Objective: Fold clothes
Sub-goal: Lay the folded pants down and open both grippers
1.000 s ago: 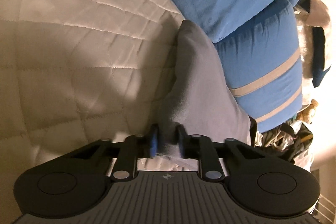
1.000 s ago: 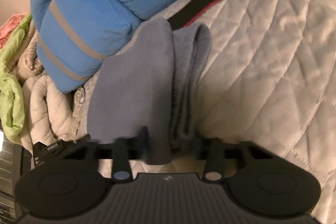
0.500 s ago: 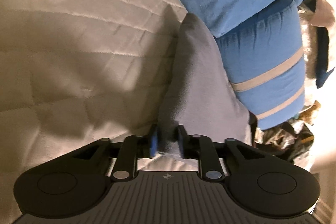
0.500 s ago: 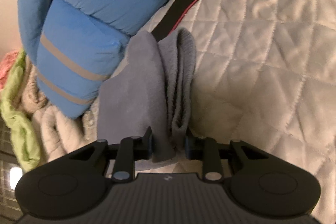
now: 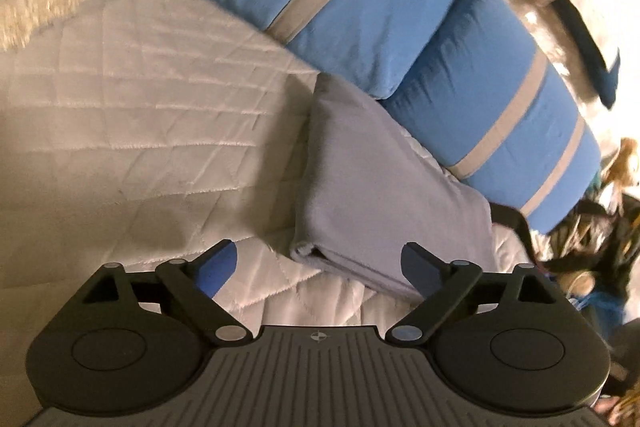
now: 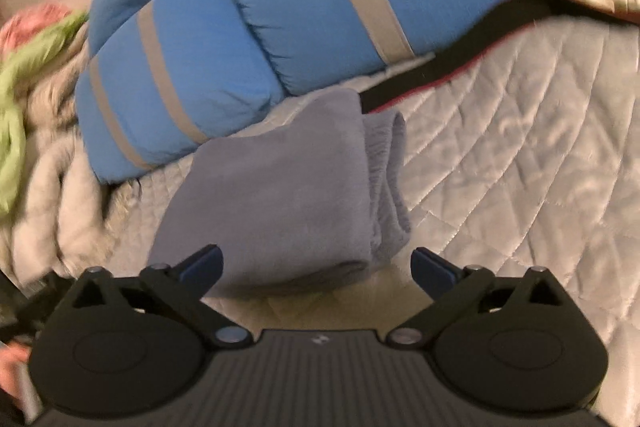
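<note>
Both your tools spread apart, gripping nothing: left tool (image 5: 320, 265), right tool (image 6: 318, 265). Folded grey fleece garment (image 6: 276, 195) lies just ahead, long axis running toward blue striped pillows (image 6: 248, 39); right tool looks nearer.

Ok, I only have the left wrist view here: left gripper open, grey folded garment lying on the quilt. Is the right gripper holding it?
Observer: No. The right gripper is open, jaws spread wide, with nothing clamped; the grey folded garment lies just ahead of it.
Operator: Is the fold tidy on that side?
Observer: Mostly flat on top, but its right side shows bunched layers.
Operator: Anything else close by?
Observer: A black strap with a red edge runs from the garment's far corner across the quilt.
</note>
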A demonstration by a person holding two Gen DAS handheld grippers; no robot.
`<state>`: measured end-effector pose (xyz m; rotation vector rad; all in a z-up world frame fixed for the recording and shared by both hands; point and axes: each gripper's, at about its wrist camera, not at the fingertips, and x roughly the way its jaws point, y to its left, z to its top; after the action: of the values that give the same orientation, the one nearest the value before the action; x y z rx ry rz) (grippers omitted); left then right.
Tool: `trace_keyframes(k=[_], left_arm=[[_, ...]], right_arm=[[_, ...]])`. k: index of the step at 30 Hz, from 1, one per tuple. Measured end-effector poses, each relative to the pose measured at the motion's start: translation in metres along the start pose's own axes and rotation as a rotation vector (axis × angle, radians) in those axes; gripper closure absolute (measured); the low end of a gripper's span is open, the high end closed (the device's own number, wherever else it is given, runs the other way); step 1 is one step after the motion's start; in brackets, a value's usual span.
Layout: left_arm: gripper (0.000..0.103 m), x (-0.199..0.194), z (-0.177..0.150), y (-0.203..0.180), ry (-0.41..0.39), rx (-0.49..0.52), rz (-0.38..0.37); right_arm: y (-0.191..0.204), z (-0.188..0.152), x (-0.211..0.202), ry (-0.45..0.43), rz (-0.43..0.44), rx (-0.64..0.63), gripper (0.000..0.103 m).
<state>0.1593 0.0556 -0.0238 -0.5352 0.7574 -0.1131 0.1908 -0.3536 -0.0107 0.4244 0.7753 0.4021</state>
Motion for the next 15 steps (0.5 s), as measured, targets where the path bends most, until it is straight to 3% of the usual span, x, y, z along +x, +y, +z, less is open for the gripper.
trace_keyframes(k=[6,10,15], left_arm=[[0.011,-0.019,-0.038,-0.028,-0.067,0.157,0.098],[0.006,-0.029,-0.071,-0.045,-0.115,0.263,0.138],[0.004,-0.025,-0.097,-0.056,-0.104,0.342,0.183]], right_arm=[[0.023,-0.036,-0.013,-0.048,-0.089,-0.131,0.000],[0.034,-0.056,-0.011,-0.027,-0.145,-0.234,0.000],[0.044,-0.079,-0.014,-0.031,-0.201,-0.289,0.000]])
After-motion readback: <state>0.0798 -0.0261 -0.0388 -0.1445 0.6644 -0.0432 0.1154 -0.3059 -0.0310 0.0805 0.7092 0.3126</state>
